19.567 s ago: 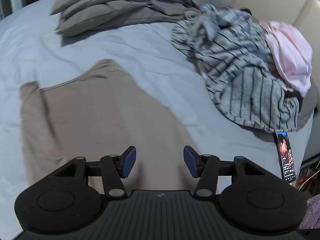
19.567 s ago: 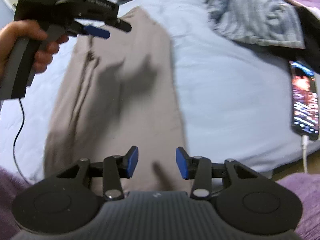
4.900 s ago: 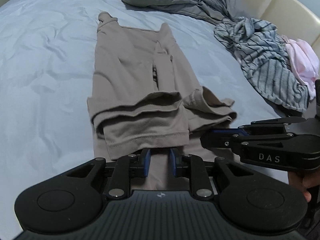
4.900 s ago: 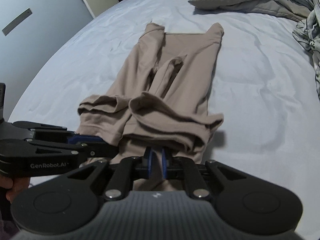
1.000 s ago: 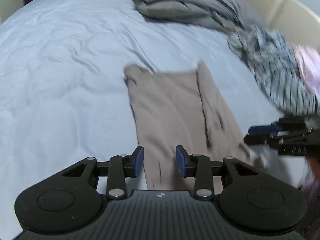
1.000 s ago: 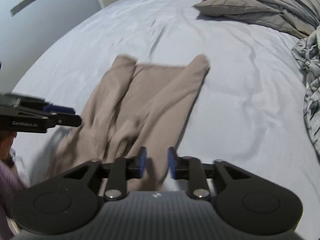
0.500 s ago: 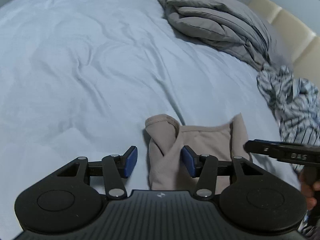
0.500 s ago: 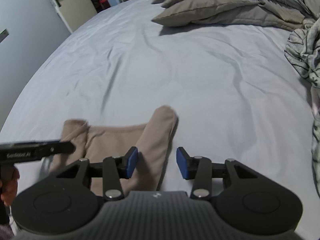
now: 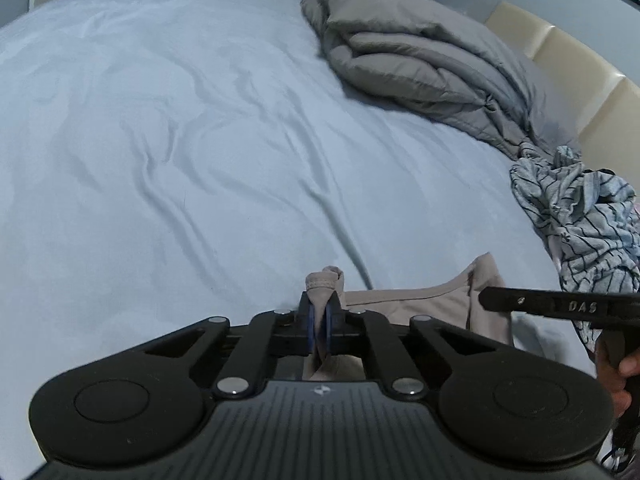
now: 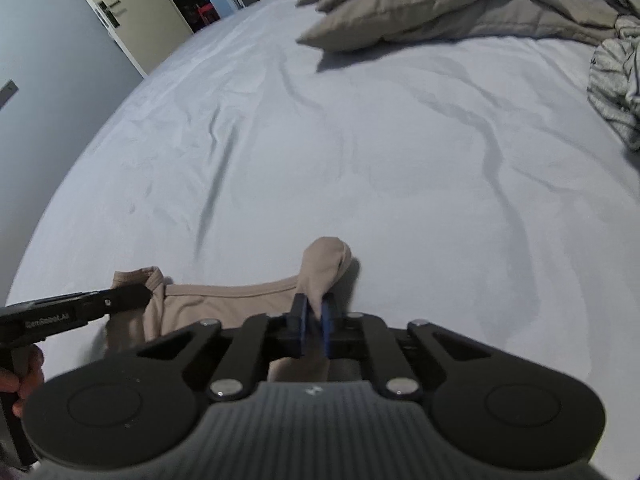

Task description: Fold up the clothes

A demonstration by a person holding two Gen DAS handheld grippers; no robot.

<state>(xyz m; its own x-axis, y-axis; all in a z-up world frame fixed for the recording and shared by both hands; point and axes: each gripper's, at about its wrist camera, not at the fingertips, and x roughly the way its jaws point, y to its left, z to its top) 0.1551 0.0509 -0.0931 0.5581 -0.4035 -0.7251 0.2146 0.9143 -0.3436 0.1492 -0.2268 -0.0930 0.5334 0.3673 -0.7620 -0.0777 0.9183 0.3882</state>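
A tan top (image 9: 420, 300) lies on the pale blue bed sheet (image 9: 200, 160), mostly hidden under my grippers. My left gripper (image 9: 319, 322) is shut on its left shoulder strap, whose end bunches up past the blue pads. My right gripper (image 10: 314, 320) is shut on the right shoulder strap (image 10: 326, 264), which pokes up ahead of the pads. The neckline edge (image 10: 228, 290) runs between the two straps. Each gripper shows in the other's view, the right one (image 9: 560, 304) and the left one (image 10: 76, 312).
A folded grey duvet and pillows (image 9: 420, 56) lie at the far side of the bed, also in the right wrist view (image 10: 440, 0). A heap of striped grey clothes (image 9: 580, 216) lies at the right. A door (image 10: 108, 8) is at the far left.
Both grippers were open half a second ago, each around a shoulder strap of the tan top. Both have now shut on the straps, and the views have moved slightly forward.
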